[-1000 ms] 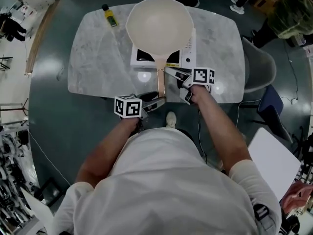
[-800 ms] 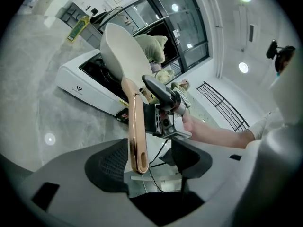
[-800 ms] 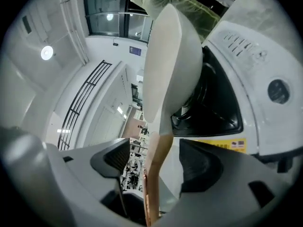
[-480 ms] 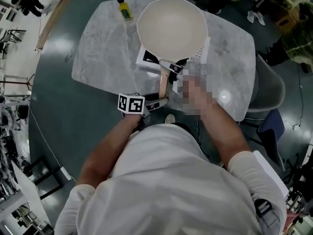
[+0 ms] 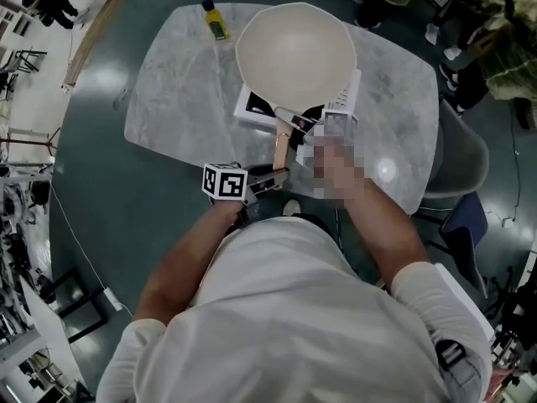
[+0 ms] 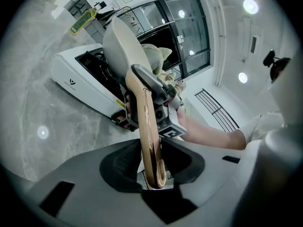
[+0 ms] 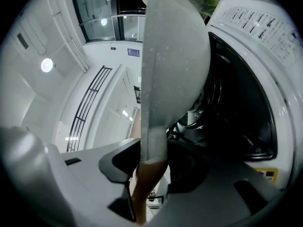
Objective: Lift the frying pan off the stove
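A cream frying pan (image 5: 294, 49) sits on a white stove (image 5: 250, 107), its wooden handle (image 5: 281, 145) pointing toward me. My left gripper (image 5: 273, 175) is at the handle's free end. In the left gripper view the handle's tip (image 6: 152, 167) lies between the dark pads, and the closing jaws of the left gripper (image 6: 152, 162) touch it on both sides. My right gripper (image 5: 295, 128) is at the handle's neck near the bowl. In the right gripper view, the right gripper (image 7: 151, 167) is closing on that neck, with the pan's underside (image 7: 175, 56) above.
The stove stands on a grey marble table (image 5: 180, 82). A small yellow bottle (image 5: 216, 19) stands at the table's far left. A grey chair (image 5: 461, 158) is at the right. My body is close to the table's near edge.
The right gripper has moved in onto the handle's neck beside the pan. Both pairs of jaws have narrowed round the handle. The pan still rests on the stove.
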A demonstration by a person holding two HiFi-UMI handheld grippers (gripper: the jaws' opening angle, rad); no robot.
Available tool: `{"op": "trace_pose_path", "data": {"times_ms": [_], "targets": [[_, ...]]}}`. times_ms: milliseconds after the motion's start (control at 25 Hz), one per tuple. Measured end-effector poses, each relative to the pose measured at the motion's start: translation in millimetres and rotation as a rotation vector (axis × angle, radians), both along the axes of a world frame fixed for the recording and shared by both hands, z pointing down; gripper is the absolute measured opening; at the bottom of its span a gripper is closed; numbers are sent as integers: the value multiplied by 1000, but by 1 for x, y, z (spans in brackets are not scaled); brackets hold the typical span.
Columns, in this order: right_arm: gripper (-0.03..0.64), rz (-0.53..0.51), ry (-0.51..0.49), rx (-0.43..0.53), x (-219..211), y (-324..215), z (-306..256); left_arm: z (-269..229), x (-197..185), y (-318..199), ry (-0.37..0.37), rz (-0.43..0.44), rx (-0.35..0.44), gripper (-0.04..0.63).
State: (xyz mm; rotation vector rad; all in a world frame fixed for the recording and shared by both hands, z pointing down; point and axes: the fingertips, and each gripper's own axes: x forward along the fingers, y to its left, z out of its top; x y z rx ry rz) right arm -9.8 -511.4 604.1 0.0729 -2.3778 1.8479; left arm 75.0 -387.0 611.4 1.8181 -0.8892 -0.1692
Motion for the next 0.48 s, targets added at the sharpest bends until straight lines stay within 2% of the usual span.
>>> {"op": "trace_pose_path", "data": {"times_ms": [240, 480], "targets": [[172, 57, -24, -20, 4, 0, -13, -23, 5, 1, 37, 32, 26, 143], [172, 135, -56, -4, 18, 1, -34, -39, 5, 10, 34, 114, 46, 142]]}}
